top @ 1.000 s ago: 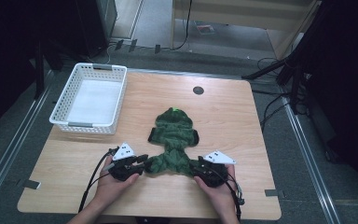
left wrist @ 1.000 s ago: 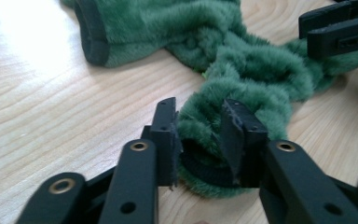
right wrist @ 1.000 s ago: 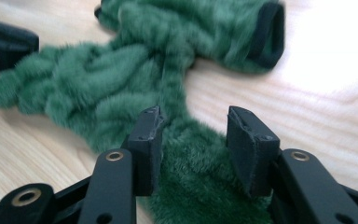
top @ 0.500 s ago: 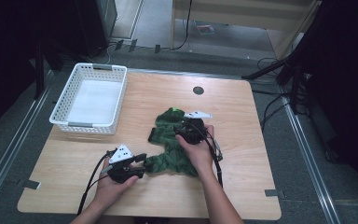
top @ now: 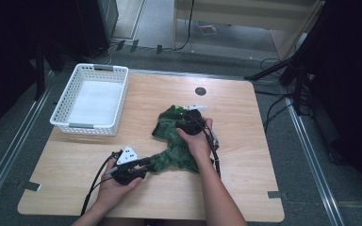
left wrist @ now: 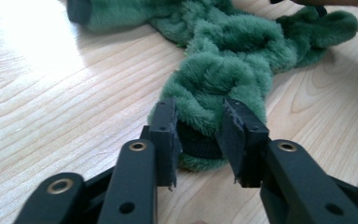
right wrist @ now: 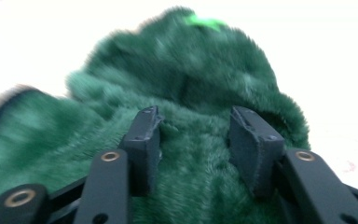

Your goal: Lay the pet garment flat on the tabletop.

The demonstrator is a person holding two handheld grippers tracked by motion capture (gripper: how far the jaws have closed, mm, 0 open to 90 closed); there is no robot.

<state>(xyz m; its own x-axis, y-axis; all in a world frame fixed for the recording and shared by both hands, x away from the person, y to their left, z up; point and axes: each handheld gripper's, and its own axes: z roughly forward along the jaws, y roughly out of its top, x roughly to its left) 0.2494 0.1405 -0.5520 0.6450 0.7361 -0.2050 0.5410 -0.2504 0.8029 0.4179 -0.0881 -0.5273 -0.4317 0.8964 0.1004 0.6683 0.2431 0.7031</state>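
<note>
Having crossed from near edge: right claw [top: 183, 114] atop green garment [top: 176, 141]

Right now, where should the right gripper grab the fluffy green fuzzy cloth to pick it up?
Probably the bunched ridge at the far end of the fluffy green cloth, near its bright green tag. The pile humps up there, giving the jaws a fold to pinch. Come from above, where the right gripper hovers. The left gripper already clamps the near end.

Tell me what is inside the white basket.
The white basket holds nothing that the high view shows: only its pale flat bottom. The strip just inside its near wall is hidden by that wall. The green fleece garment lies on the table beside it.
</note>
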